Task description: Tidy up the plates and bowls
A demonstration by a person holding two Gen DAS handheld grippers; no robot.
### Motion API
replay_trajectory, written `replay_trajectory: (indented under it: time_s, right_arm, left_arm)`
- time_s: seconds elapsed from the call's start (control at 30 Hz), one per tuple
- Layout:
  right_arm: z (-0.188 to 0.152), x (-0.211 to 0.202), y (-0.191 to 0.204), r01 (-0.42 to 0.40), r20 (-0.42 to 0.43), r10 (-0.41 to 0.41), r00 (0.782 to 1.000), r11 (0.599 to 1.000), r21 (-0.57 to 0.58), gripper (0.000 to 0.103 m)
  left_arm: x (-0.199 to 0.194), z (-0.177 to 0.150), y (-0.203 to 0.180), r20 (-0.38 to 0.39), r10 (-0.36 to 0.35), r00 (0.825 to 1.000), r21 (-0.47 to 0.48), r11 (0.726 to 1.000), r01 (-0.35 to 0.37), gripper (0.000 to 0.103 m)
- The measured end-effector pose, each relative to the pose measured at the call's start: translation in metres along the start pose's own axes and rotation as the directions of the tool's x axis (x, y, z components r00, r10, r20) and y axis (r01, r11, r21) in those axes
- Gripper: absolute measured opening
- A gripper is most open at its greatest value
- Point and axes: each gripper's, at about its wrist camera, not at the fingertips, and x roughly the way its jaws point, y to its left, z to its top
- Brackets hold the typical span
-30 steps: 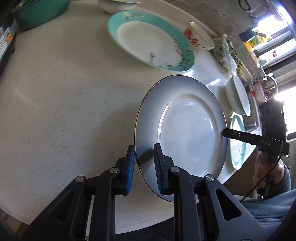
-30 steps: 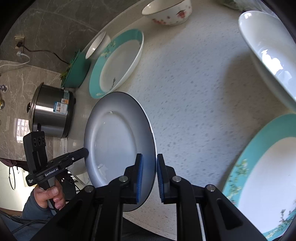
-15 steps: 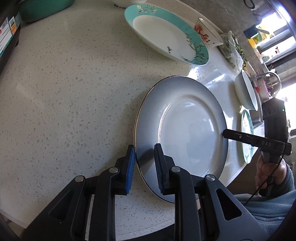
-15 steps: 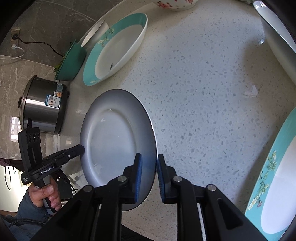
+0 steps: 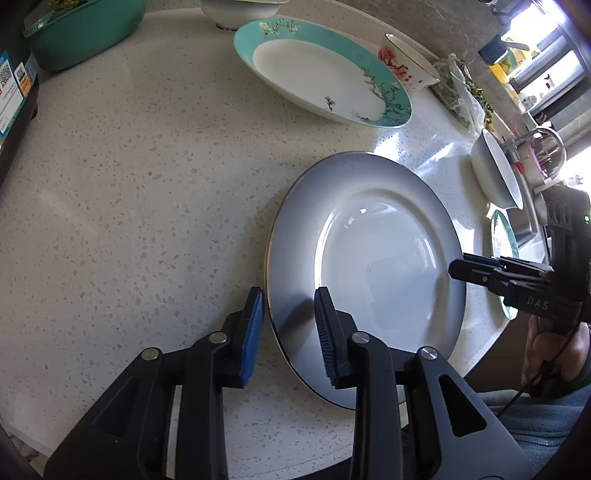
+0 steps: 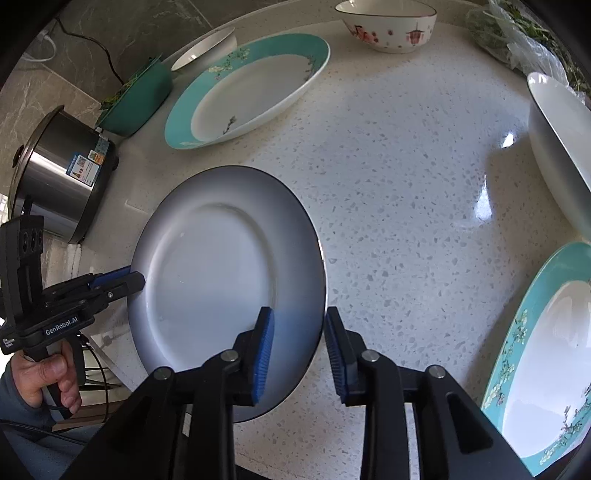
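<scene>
A white plate with a grey rim (image 5: 369, 251) (image 6: 221, 280) lies flat on the speckled counter near its front edge. My left gripper (image 5: 289, 299) straddles the plate's left rim; its jaws are opening and the blue pads stand off the rim. My right gripper (image 6: 299, 315) straddles the opposite rim, jaws likewise opening, pads clear of the plate. Each gripper shows in the other's view: the right gripper (image 5: 458, 264) at the plate's far rim, the left gripper (image 6: 129, 278) too, both held by a person's hands.
A teal-rimmed plate (image 5: 325, 81) (image 6: 251, 92) lies further back, with a floral bowl (image 6: 388, 29) and a bag of greens (image 6: 517, 33) behind. A white bowl (image 6: 557, 147) and a second teal plate (image 6: 546, 354) sit right. A green basin (image 6: 140, 99) and rice cooker (image 6: 59, 173) stand left.
Both grippers' jaws have parted from the plate's rim, which they pinched before. The plate now rests on the counter, a little nearer the teal plate.
</scene>
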Motion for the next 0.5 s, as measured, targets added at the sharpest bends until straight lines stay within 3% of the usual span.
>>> replay_trajectory:
  time_s: [0.03, 0.07, 0.2, 0.27, 0.37, 0.5]
  right_arm:
    - [-0.001, 0.0, 0.0, 0.004, 0.004, -0.004, 1.0, 1.0, -0.001, 0.033]
    - [-0.001, 0.0, 0.0, 0.005, 0.007, -0.005, 1.0, 1.0, -0.003, 0.036]
    - [0.0, -0.006, 0.002, 0.019, 0.048, -0.017, 0.999, 0.999, -0.027, 0.049]
    - [-0.002, -0.012, 0.0, 0.024, 0.061, -0.022, 0.998, 0.999, -0.032, 0.059]
    - [-0.006, -0.029, -0.004, 0.005, 0.095, -0.001, 0.995, 0.999, -0.035, 0.066]
    - [-0.014, -0.062, -0.02, -0.145, 0.162, 0.146, 0.976, 0.989, -0.014, 0.069]
  left_arm:
    - [-0.001, 0.0, 0.0, 0.007, 0.001, 1.0, -0.001, 1.0, -0.001, 0.041]
    - [-0.004, 0.002, 0.0, 0.023, 0.002, 1.0, -0.002, 1.0, -0.002, 0.055]
    - [-0.015, 0.009, 0.001, 0.077, -0.004, 0.997, -0.01, 1.0, 0.004, 0.072]
    - [-0.022, 0.015, -0.004, 0.109, -0.02, 0.994, -0.014, 1.0, 0.022, 0.077]
    - [-0.03, 0.025, -0.021, 0.146, -0.062, 0.987, 0.008, 0.998, 0.062, 0.088]
    - [-0.037, 0.039, -0.074, 0.161, -0.183, 0.97, 0.089, 0.981, 0.17, 0.089]
